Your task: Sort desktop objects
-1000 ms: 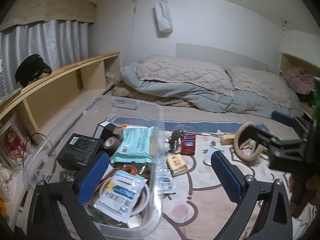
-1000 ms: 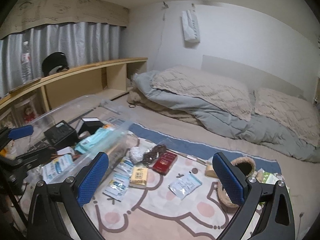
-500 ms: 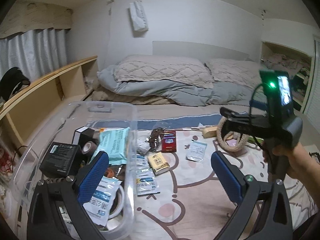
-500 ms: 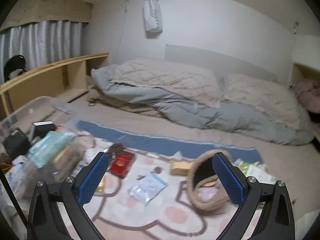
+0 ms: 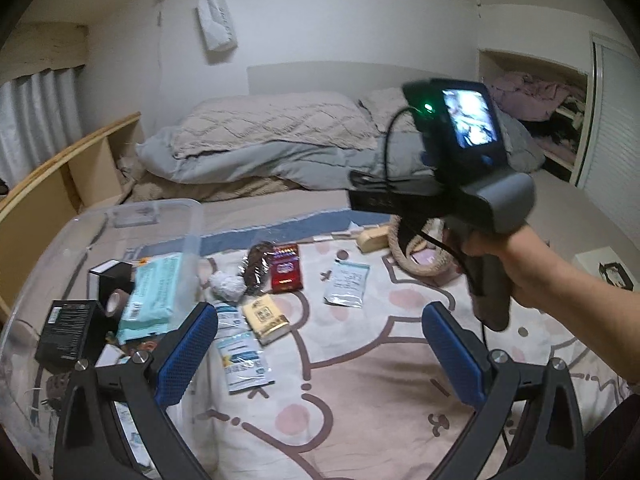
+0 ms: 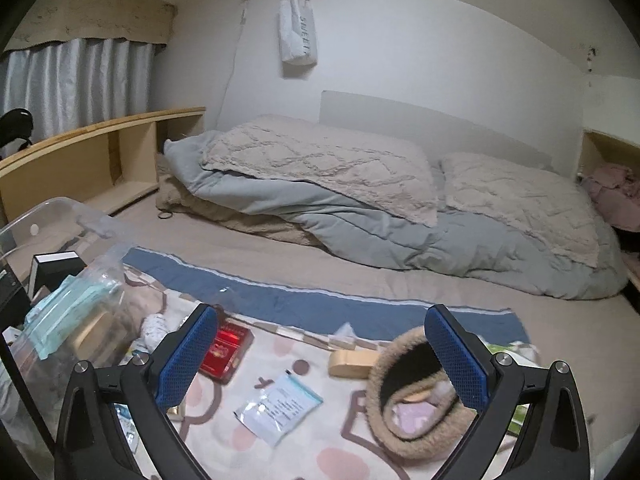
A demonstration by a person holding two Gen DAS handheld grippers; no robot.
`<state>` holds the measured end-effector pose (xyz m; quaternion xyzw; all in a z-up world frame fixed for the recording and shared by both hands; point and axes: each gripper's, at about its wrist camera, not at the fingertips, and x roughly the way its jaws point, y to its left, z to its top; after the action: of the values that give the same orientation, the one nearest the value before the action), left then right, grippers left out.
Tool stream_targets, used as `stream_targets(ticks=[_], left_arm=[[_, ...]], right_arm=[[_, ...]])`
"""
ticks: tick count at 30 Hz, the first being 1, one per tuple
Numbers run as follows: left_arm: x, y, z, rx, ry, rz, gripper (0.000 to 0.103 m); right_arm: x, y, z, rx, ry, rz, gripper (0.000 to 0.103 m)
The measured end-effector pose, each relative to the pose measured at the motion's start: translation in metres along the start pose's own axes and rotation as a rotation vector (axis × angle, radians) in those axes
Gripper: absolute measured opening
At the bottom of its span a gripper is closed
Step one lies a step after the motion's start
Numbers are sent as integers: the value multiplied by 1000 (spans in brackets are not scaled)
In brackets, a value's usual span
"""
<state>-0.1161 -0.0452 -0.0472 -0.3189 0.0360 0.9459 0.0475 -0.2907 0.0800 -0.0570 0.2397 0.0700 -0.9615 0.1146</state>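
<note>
The right gripper (image 6: pixel 320 364), jaws wide and empty, hovers above the white sachet (image 6: pixel 278 406), just below-left of centre. The left gripper (image 5: pixel 320 352), equally wide and empty, sits farther back.

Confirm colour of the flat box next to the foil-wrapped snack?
Red box, with some gold print; clearest in the left wrist view.

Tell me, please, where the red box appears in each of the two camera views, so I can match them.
Left wrist view: the red box lies on the blanket, centre-left, right of the clear bin.
Right wrist view: the red box lies at lower left, partly behind the left finger of the right gripper.
Shared landmark: the white packet, on the blanket to the right of the box.
</note>
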Motion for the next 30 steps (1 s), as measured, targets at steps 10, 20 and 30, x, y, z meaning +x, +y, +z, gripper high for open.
stream_targets(ticks=[10, 20, 30], left_arm=[[37, -7, -5, 23, 80, -49, 103], [60, 6, -6, 10, 123, -48, 103], [73, 17, -7, -24, 149, -41, 103]], right_arm=[[59, -1, -18, -15, 98, 53, 58], [115, 4, -44, -11, 239, 146, 37], [173, 15, -79, 0, 389, 213, 36]])
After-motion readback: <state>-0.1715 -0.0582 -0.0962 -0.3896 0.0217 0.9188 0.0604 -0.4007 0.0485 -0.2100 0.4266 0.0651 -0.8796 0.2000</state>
